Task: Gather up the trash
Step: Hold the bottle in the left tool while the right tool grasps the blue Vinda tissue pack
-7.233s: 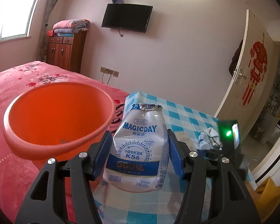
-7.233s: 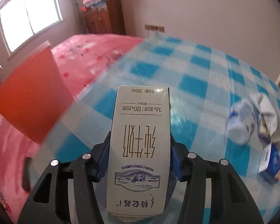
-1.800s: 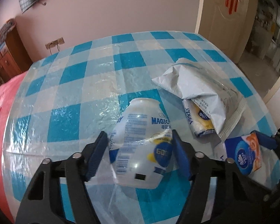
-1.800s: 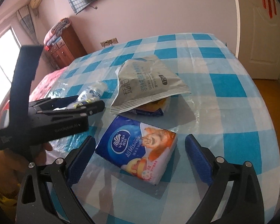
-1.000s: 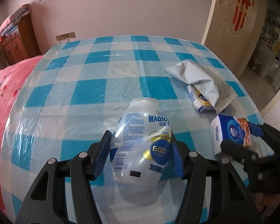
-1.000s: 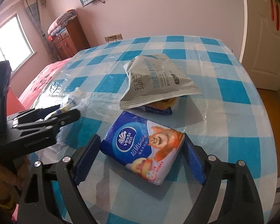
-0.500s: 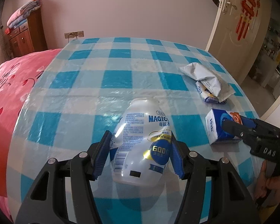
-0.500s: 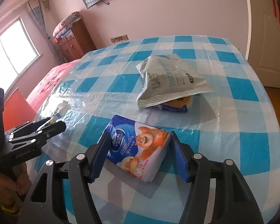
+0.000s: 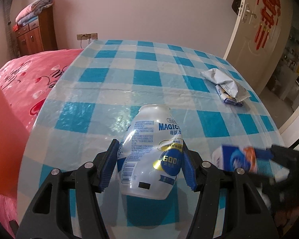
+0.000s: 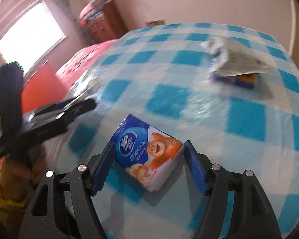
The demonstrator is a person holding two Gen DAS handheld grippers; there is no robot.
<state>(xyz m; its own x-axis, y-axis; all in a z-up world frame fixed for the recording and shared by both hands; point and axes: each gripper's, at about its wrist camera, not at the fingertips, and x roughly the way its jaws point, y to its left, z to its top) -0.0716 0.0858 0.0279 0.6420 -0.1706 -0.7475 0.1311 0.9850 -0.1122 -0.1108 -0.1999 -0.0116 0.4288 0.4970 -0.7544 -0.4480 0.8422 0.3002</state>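
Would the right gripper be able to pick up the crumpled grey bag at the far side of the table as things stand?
Probably not yet. The right gripper is shut on the tissue pack, so its jaws are full. The way across the checked tablecloth to the grey bag looks free, but the pack must be dropped first.

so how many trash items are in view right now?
4. White bottle in the left gripper; tissue pack in the right gripper; crumpled grey bag on the table's far right, lying over a blue-yellow packet. More may be hidden under the bag.
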